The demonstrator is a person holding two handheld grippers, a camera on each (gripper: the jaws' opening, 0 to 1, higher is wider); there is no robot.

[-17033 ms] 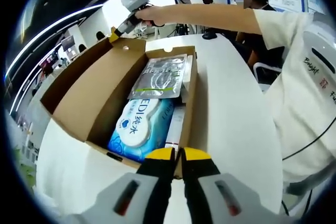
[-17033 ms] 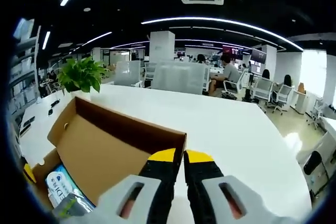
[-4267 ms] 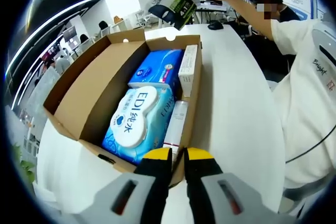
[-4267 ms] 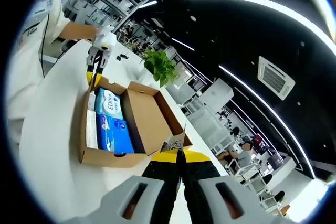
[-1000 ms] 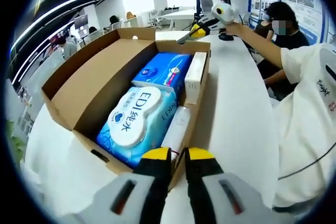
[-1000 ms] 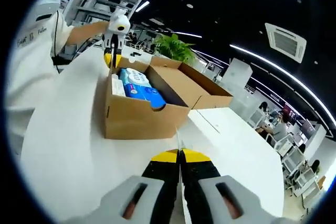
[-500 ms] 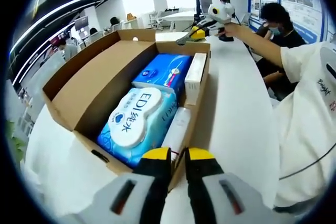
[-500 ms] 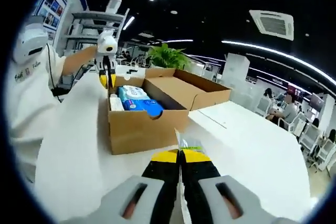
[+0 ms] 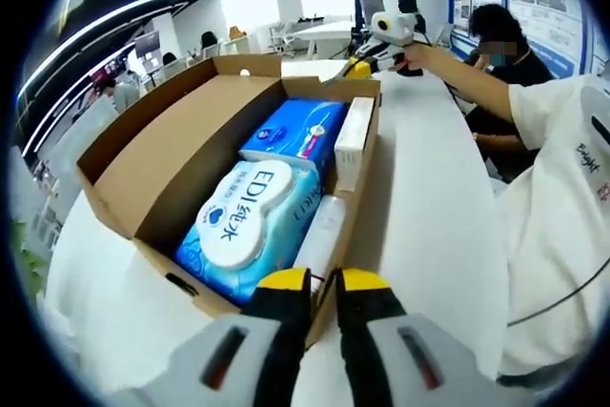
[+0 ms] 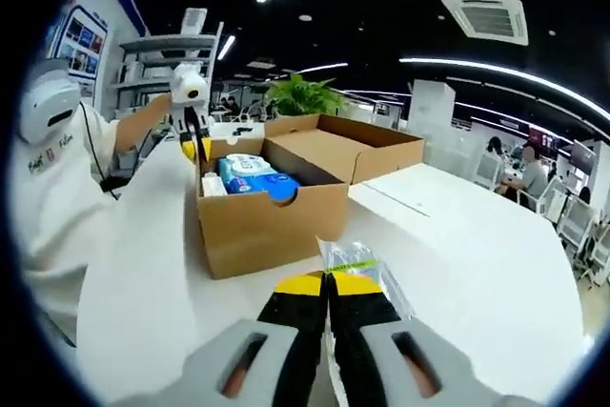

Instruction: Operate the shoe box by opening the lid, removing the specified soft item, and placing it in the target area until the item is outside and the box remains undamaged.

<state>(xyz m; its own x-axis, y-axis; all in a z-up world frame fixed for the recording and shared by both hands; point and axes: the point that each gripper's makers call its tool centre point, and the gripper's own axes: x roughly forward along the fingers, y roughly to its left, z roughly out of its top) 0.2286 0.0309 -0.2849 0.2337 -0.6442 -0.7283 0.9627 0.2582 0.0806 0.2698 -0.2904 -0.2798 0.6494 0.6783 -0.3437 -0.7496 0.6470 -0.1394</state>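
Note:
The brown shoe box (image 9: 167,173) stands open on the white table (image 9: 431,207), its lid folded out to the left. Inside lie a blue-and-white wipes pack (image 9: 243,221), a smaller blue pack (image 9: 300,131) and slim white boxes (image 9: 351,138). My left gripper (image 9: 323,280) is shut on the box's near end wall. In the right gripper view it shows at the box's far end (image 10: 195,148). My right gripper (image 10: 328,283) is shut on a clear silvery pouch (image 10: 357,264) with a green stripe, low over the table just outside the box (image 10: 272,226). The right gripper (image 9: 362,64) also shows beyond the box's far wall.
A person's white sleeve and shirt (image 9: 562,235) fill the right side of the left gripper view. A potted plant (image 10: 303,97) stands behind the box. The table (image 10: 486,235) stretches wide to the right of the pouch. Another person (image 9: 496,30) sits at the far end.
My right gripper has come down and levelled with the pouch, which now sits low over the table beside the box. The left gripper still grips the box wall; the box has not moved.

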